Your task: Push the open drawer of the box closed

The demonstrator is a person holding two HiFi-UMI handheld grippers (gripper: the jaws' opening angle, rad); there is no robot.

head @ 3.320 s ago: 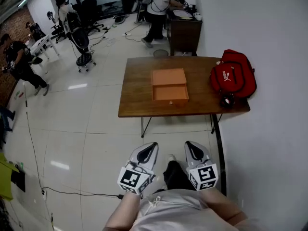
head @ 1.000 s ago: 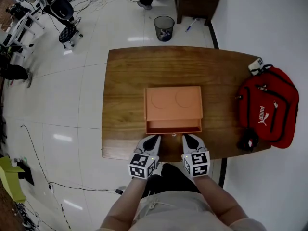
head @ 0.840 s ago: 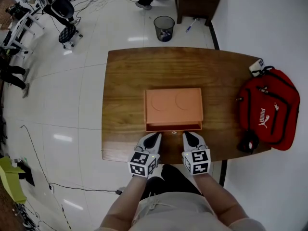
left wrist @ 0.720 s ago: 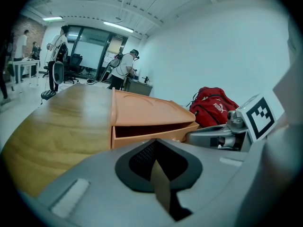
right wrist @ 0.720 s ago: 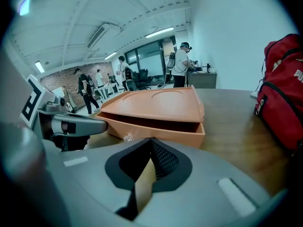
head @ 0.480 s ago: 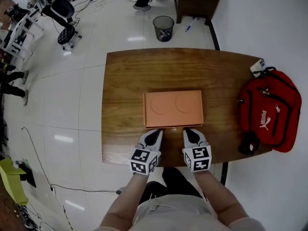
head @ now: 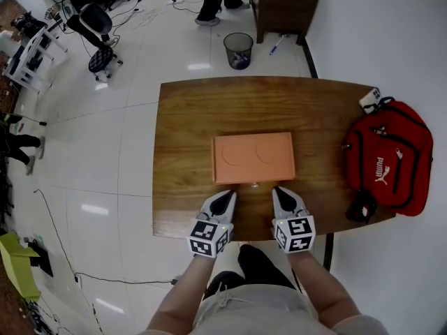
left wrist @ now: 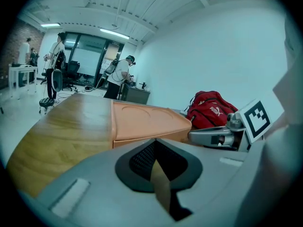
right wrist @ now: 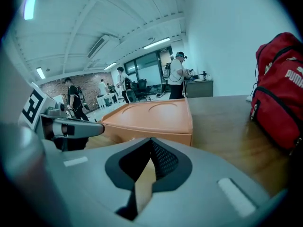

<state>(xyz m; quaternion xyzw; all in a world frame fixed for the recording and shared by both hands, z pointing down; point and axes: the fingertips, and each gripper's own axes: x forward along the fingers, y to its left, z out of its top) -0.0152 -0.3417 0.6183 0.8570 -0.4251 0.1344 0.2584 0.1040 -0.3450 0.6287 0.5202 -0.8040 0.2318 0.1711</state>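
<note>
Seen from above, a pale tiled floor with black office chairs (head: pixel 98 23) fills the left side, and a black mesh waste bin (head: pixel 238 49) stands beyond the far edge of a brown wooden table (head: pixel 183 117). At the table's near edge, the left gripper (head: pixel 225 196), grey with a black-and-white marker cube, points at the box. Its jaws are pressed together and hold nothing. Its tip is just short of the box front, not touching. The flat orange rectangular box (head: pixel 253 157) lies in the middle of the table. Its drawer sits flush in the front, and only a small knob (head: pixel 254 184) shows at the near edge. The right gripper (head: pixel 280 191) lies beside the left, also aimed at the box front and clear of it, with its jaws together and empty. A red backpack (head: pixel 387 155) rests at the table's right end, well apart from the box.
</note>
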